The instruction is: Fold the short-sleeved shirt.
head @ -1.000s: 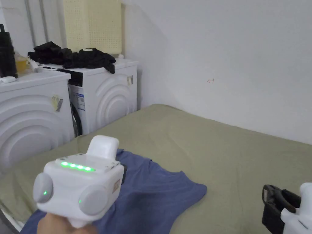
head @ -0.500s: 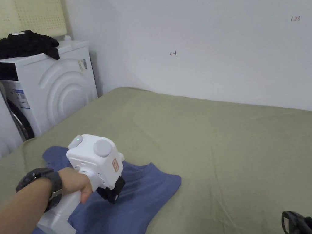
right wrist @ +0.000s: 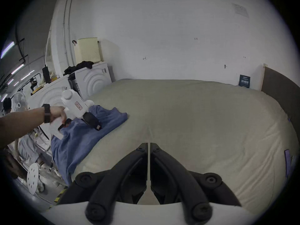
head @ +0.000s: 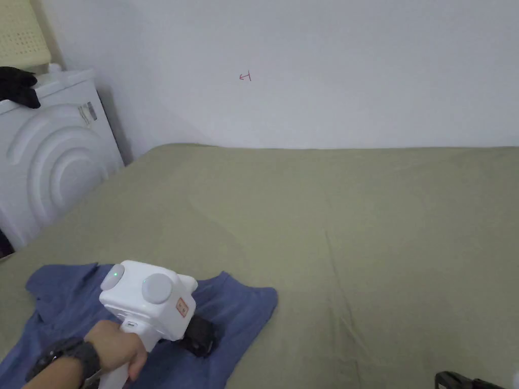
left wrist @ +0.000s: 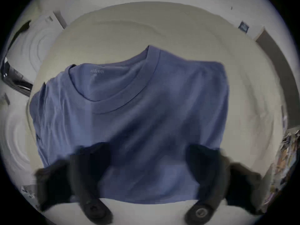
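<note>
The blue shirt point(head: 223, 314) lies at the bed's point(head: 355, 228) near-left edge, collar toward 12 o'clock, its length running back toward the person. The left gripper point(head: 201, 340) hovers over it, jaws wide apart and empty. The right gripper point(right wrist: 149, 149), jaws nearly closed on nothing, waits well off at 4 o'clock. Since a second ago, the left one has dropped lower over the cloth.

The left tongs point(head: 201, 340) have come down from high above the blue short-sleeved shirt point(head: 238, 309) to sit low over its cloth, near the edge that faces the open bed point(head: 355, 212). The left hand point(head: 114, 349) with its wristwatch point(head: 66, 357) has come into the head view. The right tongs point(head: 456, 380) have sunk to that view's bottom edge.
</note>
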`<action>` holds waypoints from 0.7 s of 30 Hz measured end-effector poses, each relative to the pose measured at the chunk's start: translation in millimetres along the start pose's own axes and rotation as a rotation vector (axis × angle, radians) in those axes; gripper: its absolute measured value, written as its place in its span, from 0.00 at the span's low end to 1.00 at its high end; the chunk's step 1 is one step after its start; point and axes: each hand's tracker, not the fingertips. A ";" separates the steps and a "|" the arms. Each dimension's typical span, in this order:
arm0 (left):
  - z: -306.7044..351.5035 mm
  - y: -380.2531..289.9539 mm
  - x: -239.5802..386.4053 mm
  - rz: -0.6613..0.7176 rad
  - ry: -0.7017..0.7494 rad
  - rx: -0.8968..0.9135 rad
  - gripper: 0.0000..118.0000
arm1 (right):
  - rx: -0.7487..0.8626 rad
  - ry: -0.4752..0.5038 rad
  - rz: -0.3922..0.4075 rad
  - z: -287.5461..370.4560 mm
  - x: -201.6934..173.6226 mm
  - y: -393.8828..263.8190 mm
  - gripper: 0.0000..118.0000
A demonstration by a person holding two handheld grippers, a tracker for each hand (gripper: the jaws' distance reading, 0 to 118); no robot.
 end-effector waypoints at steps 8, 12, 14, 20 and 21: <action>30.4 -6.4 -11.1 0.048 -0.057 0.205 0.01 | 0.003 -0.001 -0.010 14.6 -0.5 -8.4 0.05; 57.5 7.9 5.6 0.055 -0.151 0.233 0.01 | 0.008 0.001 -0.015 25.9 3.3 -8.3 0.05; 68.5 23.4 26.0 -0.044 -0.101 0.219 0.01 | 0.016 -0.005 -0.020 32.5 6.7 -8.1 0.05; 101.8 81.6 129.9 -0.166 -0.272 0.325 0.01 | 0.037 -0.017 -0.086 59.4 29.2 -13.4 0.05; 106.4 95.8 158.3 -0.197 -0.300 0.336 0.01 | 0.040 -0.024 -0.091 66.5 34.4 -14.8 0.05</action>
